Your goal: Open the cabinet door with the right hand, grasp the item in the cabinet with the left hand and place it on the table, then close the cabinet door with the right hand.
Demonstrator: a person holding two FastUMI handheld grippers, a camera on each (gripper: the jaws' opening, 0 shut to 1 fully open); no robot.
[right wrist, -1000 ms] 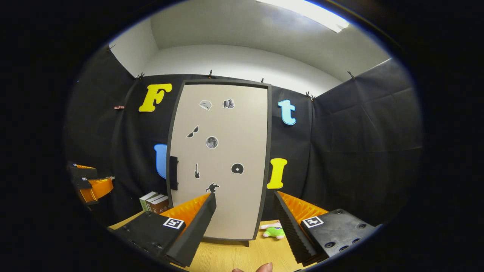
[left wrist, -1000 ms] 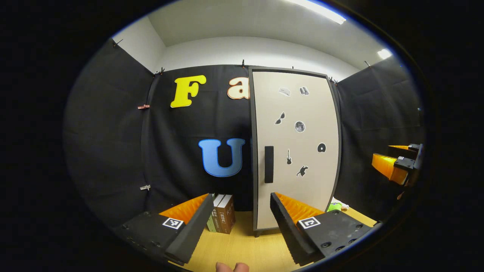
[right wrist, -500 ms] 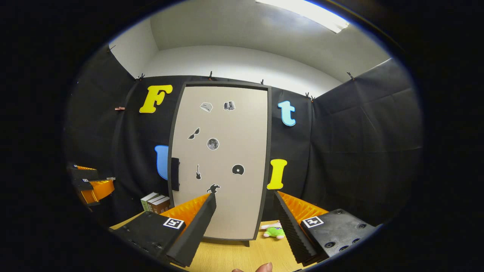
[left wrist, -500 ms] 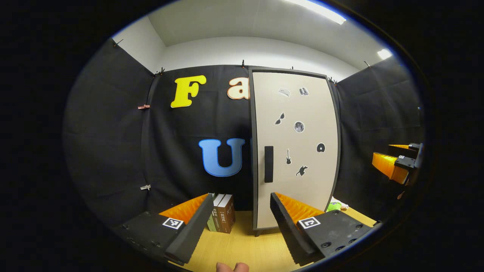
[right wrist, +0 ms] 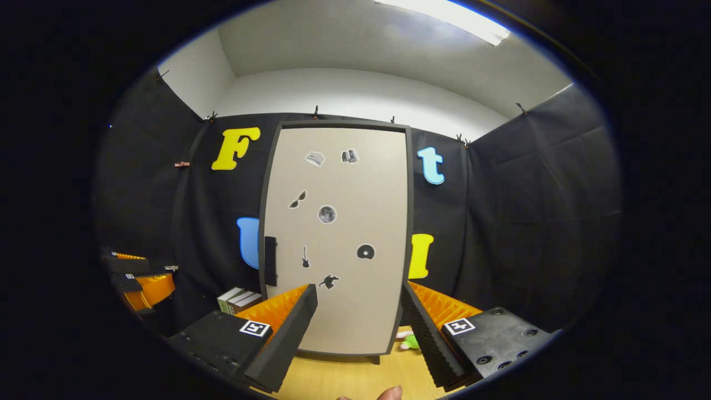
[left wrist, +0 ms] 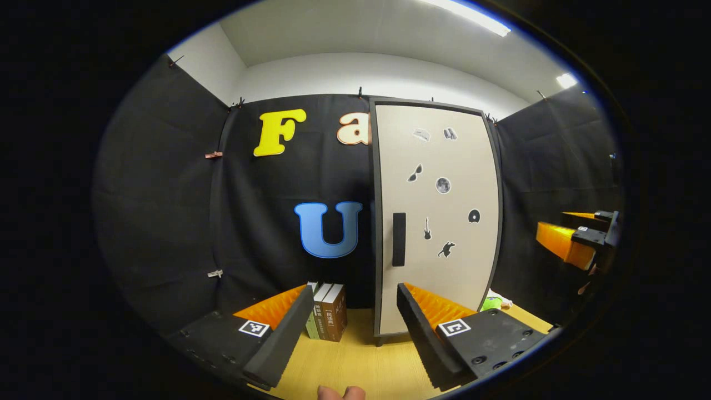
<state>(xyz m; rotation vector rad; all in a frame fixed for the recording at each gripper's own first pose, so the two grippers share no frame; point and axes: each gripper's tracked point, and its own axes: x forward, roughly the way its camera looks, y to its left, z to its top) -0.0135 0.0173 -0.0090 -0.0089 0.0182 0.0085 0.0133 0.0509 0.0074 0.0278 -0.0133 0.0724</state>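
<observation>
Fingertips (left wrist: 341, 393) of your hand show at 6 o'clock in the left gripper view, at the very bottom edge. Your left gripper (left wrist: 353, 325) stands next, its two fingers spread wide with nothing between them, held above the pale wooden table (left wrist: 355, 361). Your right gripper (right wrist: 358, 322) likewise has its fingers spread wide and grips nothing; in the left gripper view it also appears at 3 o'clock (left wrist: 577, 244), well apart from the cabinet.

Items beyond, in order of distance:

- Short row of upright books with green and brown spines (left wrist: 326, 311), standing on the table at 6 o'clock in the left gripper view, just left of the cabinet's foot.
- Small green and white soft toy (right wrist: 410, 341), lying on the table at 5 o'clock in the right gripper view, beside the cabinet's lower right corner.
- Tall cabinet with a beige door in a dark frame (right wrist: 339, 239), upright at the table's back, its door shut flat. A black vertical bar handle (right wrist: 270, 260) sits on the door's left edge at mid height; small dark stickers (right wrist: 326, 214) are scattered over the panel.
- Item inside the cabinet: hidden behind the shut door, so you cannot tell what it is.
</observation>
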